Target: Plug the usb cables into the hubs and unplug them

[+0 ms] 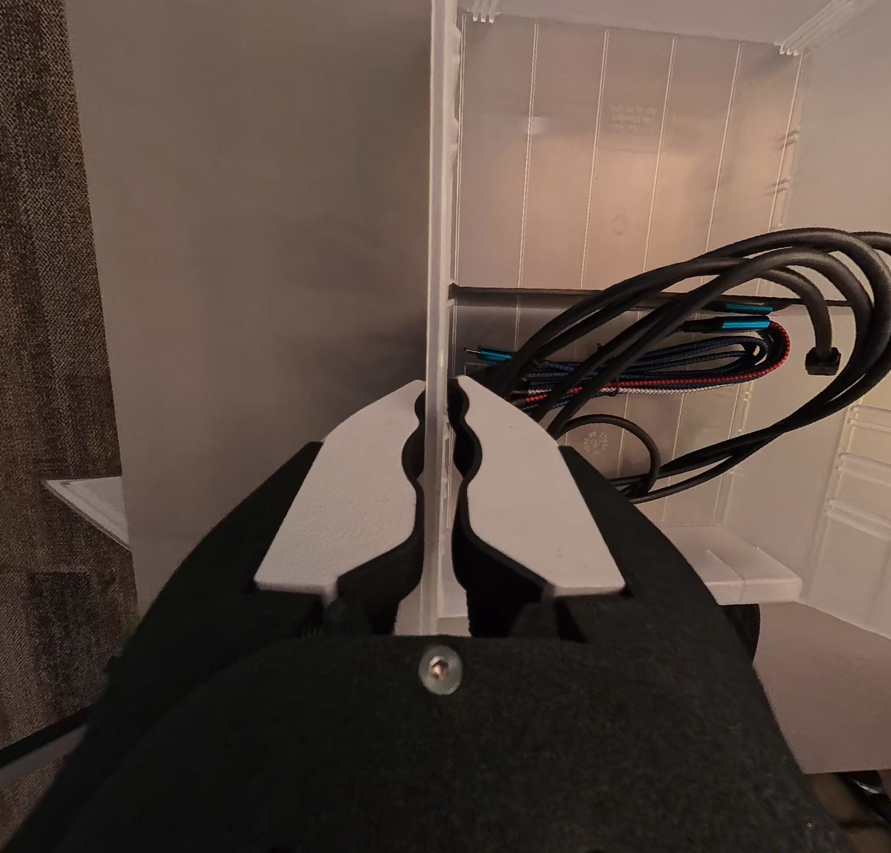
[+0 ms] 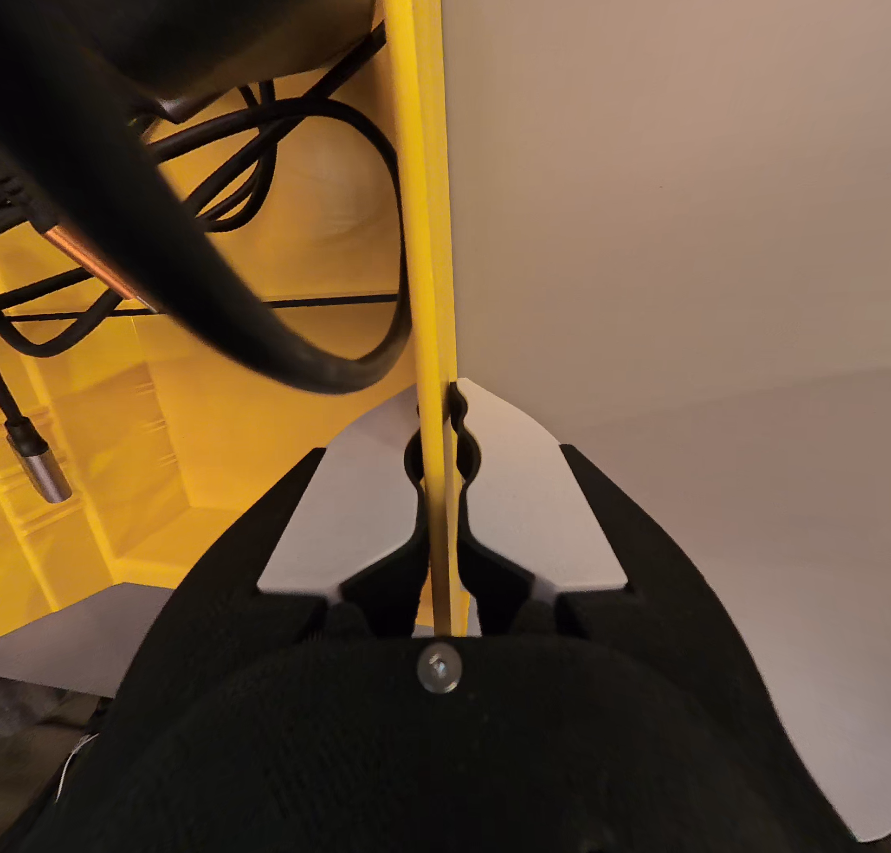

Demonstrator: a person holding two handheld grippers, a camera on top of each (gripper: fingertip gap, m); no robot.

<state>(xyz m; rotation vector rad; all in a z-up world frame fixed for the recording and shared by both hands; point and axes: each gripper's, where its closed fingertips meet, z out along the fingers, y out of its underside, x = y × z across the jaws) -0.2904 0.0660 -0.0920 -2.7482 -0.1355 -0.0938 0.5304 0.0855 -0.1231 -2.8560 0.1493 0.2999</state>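
My left claw (image 1: 436, 388) is pinching the rim of a clear bin (image 1: 441, 203). The usb cables (image 1: 675, 362) lie inside, to the claw's right (embossed marks on the bin are too faint to read). My right claw (image 2: 436, 391) is clamped on the wall of a yellow bin (image 2: 424, 203); black cables (image 2: 231, 294) to its left are blurred and cut off. I cannot make out any hub.

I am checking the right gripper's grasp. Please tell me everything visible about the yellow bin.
The yellow bin is glossy opaque plastic with ribbed inner walls, seen from its open side. The right gripper is shut on its thin side wall, one finger inside, one outside. Looped black cables and a metal-tipped plug lie inside it.
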